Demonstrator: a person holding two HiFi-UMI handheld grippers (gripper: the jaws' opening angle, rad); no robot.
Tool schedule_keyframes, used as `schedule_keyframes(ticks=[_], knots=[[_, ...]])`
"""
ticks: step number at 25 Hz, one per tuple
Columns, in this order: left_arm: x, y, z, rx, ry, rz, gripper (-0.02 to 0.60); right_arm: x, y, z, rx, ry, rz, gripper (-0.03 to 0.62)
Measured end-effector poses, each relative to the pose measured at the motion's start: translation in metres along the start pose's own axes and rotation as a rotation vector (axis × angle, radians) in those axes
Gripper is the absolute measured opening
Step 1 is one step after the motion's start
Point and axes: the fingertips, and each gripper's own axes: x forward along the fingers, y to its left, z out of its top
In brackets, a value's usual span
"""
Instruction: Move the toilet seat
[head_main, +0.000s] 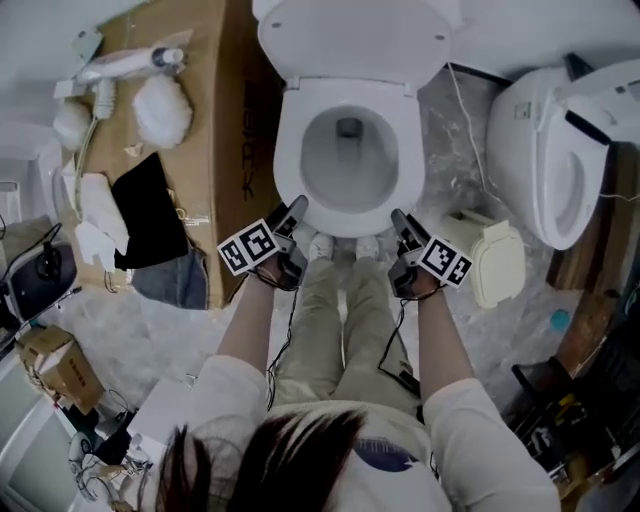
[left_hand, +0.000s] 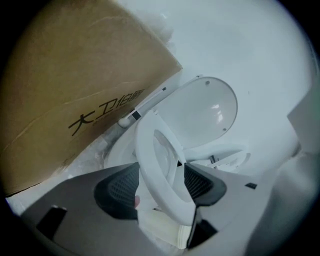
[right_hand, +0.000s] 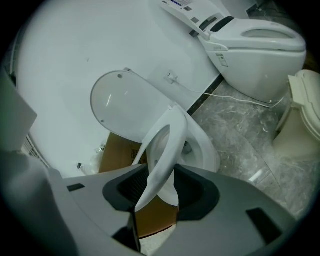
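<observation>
In the head view, the toilet seat (head_main: 292, 150) lay in the upper middle of the frame, around the bowl and below the raised lid (head_main: 350, 35). The left gripper (head_main: 295, 212) and the right gripper (head_main: 400, 220) each met its front rim, one at each side. I judged that the seat would twist on its hinges if one hand rose faster than the other.

In the left gripper view, the seat (left_hand: 150, 155) stood tilted at the centre of the frame, and the left gripper (left_hand: 160, 185) was pinching its rim between the dark pads. The rim was smooth, rounded and glossy, so it could probably slide out of the pads. The cardboard box (left_hand: 75, 75) filled the upper left, close to the toilet, and this hand could brush it.

In the right gripper view, the right gripper (right_hand: 160, 187) was pinching the rim of the seat (right_hand: 167, 145) at the lower centre, and only its narrow edge sat between the pads. This hold looked the weaker one to me. If it gave way, the seat would likely drop and bang on the bowl. The lid (right_hand: 125, 105) stood just behind, in the middle left, so a quick lift could knock the seat against it.
</observation>
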Motion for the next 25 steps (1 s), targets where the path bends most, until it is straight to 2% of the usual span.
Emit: schedule_keyframes(ticks=[14, 25], knots=[[-0.022, -0.07, 0.051, 0.028, -0.034, -0.021, 0.275, -0.024, 0.075, 0.055, -0.008, -0.042, 0.045, 0.184], [-0.022, -0.116, 0.091, 0.058, -0.02, 0.005, 0.275, -0.028, 0.12, 0.104, 0.02, -0.075, 0.079, 0.202]])
